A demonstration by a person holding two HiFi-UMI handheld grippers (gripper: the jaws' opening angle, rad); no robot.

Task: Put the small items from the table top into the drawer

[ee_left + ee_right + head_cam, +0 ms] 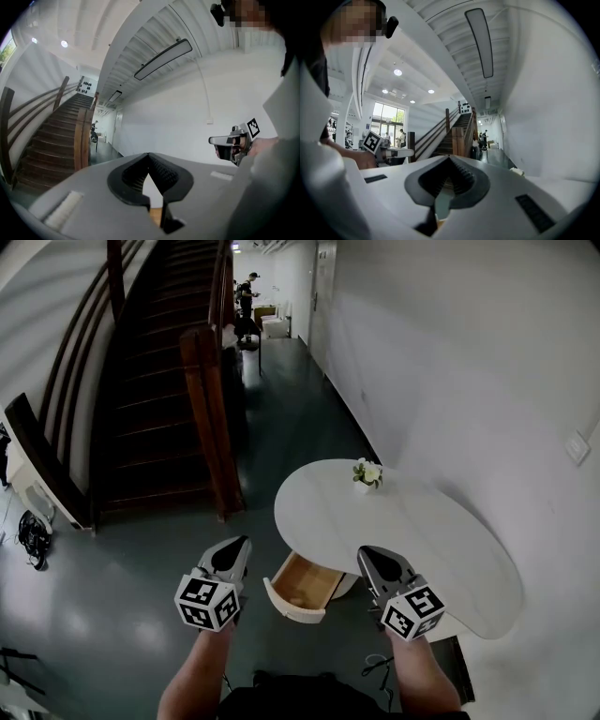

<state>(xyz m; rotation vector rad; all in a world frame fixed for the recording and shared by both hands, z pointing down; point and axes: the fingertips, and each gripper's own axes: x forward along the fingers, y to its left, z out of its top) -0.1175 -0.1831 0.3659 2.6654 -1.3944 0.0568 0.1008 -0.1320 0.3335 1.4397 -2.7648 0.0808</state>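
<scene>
A white rounded table stands against the wall. On its far edge sits a small pot of white flowers. Under its near-left rim a drawer is pulled out, showing a bare wooden bottom. My left gripper hovers left of the drawer, shut with nothing between its jaws. My right gripper hovers over the table's near edge just right of the drawer, also shut and holding nothing. Each gripper view looks level across the room. The left gripper view catches the right gripper, and the right gripper view catches the left gripper.
A wooden staircase with a thick newel post rises at the left. The white wall runs along the right behind the table. A person stands far down the corridor. Cables lie on the floor at far left.
</scene>
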